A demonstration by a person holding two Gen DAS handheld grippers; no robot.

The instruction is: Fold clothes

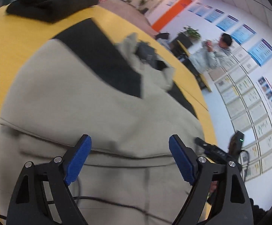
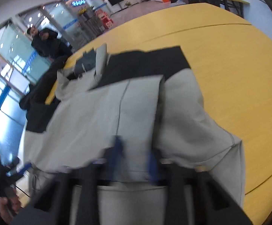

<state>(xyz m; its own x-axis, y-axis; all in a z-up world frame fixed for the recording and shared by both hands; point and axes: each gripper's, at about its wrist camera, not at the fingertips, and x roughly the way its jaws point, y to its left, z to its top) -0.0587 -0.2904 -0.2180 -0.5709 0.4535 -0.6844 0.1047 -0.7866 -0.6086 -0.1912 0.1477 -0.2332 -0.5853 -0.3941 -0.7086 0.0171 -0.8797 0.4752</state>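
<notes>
A grey and black jacket (image 1: 91,101) lies spread across the yellow counter (image 1: 10,43), covering most of its near surface. The garment's body is light grey; a broad black band (image 1: 106,60) crosses the shoulder area, and the collar (image 1: 147,56) sits bunched at the jacket's far end with dark lining showing.

Left gripper (image 1: 130,146): jaws wide open, blue pads well apart, nothing between them. It hovers above the grey fabric near the jacket's lower fold line; contact with the cloth cannot be confirmed.

Right gripper (image 2: 136,161): image heavily blurred. The blue pads stand close together with a fold of the jacket's grey fabric between them, and the cloth rises in a tented ridge toward the jaws. The grip appears closed on the jacket hem, with the fabric lifted off the counter on that side.

A black garment (image 1: 49,1) lies heaped on the counter beyond the jacket's far end, apart from it. A black cable (image 1: 106,200) trails over the grey fabric close to the left gripper.

Background, beyond the jacket: a person in a pale jacket (image 1: 209,54) beside a wall of posters, and a person in dark clothing (image 2: 46,43) near glass partitions.
</notes>
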